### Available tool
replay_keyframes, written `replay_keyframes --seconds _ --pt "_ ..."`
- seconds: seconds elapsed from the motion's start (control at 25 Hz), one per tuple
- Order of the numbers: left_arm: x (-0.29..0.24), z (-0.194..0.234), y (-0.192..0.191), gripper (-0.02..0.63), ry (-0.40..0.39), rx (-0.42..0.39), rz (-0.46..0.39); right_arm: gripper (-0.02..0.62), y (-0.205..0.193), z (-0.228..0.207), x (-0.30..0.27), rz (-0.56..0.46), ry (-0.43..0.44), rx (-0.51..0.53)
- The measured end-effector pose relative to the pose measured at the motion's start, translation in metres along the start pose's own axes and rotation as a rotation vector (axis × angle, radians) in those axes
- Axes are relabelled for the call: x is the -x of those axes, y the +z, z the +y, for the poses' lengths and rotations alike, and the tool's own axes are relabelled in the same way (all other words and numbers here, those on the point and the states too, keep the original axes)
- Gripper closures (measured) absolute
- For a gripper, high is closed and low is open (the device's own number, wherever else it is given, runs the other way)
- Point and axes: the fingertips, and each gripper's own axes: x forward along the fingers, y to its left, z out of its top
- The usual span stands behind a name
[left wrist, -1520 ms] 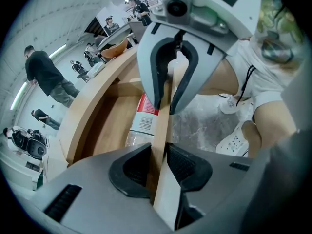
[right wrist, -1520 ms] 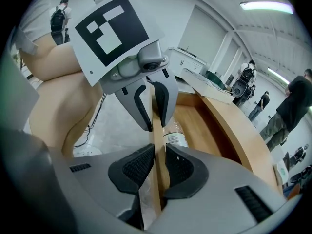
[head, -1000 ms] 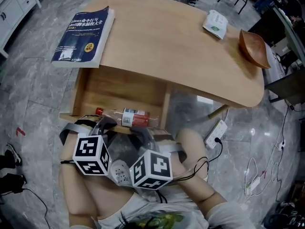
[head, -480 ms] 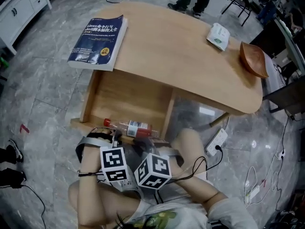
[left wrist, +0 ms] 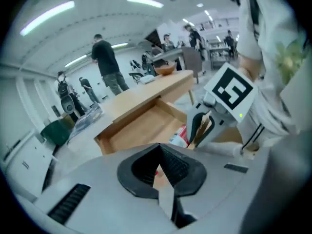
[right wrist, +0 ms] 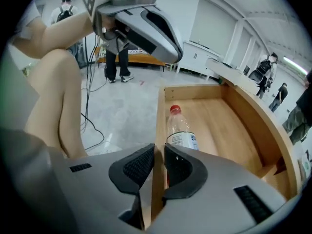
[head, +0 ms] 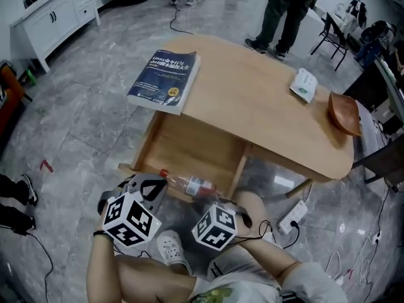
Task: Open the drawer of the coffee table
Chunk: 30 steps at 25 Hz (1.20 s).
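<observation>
The drawer (head: 183,145) of the coffee table stands pulled out toward the near side from under the pale wooden worktop (head: 259,115). A clear plastic bottle (head: 191,184) with a red cap lies on its side along the drawer's near wall. The right tongs (right wrist: 160,154) pinch the drawer's front board (right wrist: 157,116) from above, one pad on each face. The left tongs (left wrist: 159,161), held by the drawer's near left corner, have just been closing and are pressed together with nothing between them. On the worktop a dark blue book (head: 164,79) lies at the left edge above the drawer, with a white and green packet (head: 305,84) and a brown wooden bowl (head: 344,113) at the right end. A person (head: 287,8) stands on the grey marble floor (head: 82,118) beyond the table, and a white power strip (head: 292,216) lies right of the drawer
</observation>
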Motion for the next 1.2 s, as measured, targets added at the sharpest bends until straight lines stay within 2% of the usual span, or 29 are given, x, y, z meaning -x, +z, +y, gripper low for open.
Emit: replay_keyframes --seconds 0.04,0.12,0.24,0.4,0.52,0.6,0.72,0.8,0.88,1.04,1.12,1.2 --pt "-0.004 -0.002 0.0 0.597 0.003 0.04 -0.013 0.526 0.001 0.0 0.001 -0.012 0.012 -0.022" --pt "-0.013 -0.002 -0.001 0.597 0.027 0.064 0.018 0.526 0.004 0.0 0.006 -0.046 0.025 -0.058" --pt "-0.026 0.006 0.007 0.597 0.078 0.099 0.051 0.526 0.021 -0.013 0.021 -0.166 -0.002 -0.134" --pt "-0.04 0.018 0.031 0.597 0.143 0.239 0.012 0.543 0.049 -0.051 0.047 -0.476 -0.074 -0.338" --pt "-0.048 0.016 0.045 0.597 0.146 0.357 -0.041 0.561 0.05 -0.068 0.05 -0.592 -0.074 -0.478" --pt "-0.047 0.016 0.052 0.597 0.165 0.348 -0.1 0.565 0.053 -0.076 0.054 -0.642 -0.093 -0.538" --pt "-0.042 0.008 0.063 0.597 0.199 0.233 -0.187 0.567 0.058 -0.084 0.065 -0.695 -0.165 -0.554" --pt "-0.041 0.002 0.063 0.597 0.192 0.192 -0.219 0.568 0.059 -0.091 0.072 -0.717 -0.235 -0.542" --pt "-0.043 -0.001 0.063 0.597 0.146 0.241 -0.263 0.568 0.059 -0.098 0.076 -0.738 -0.294 -0.542" --pt "-0.046 -0.001 0.067 0.597 0.018 0.413 -0.397 0.568 0.055 -0.105 0.086 -0.81 -0.342 -0.582" --pt "-0.046 -0.001 0.069 0.597 0.013 0.44 -0.432 0.568 0.052 -0.103 0.085 -0.813 -0.349 -0.58" --pt "-0.045 -0.001 0.072 0.597 0.041 0.421 -0.449 0.568 0.05 -0.1 0.084 -0.812 -0.35 -0.581"
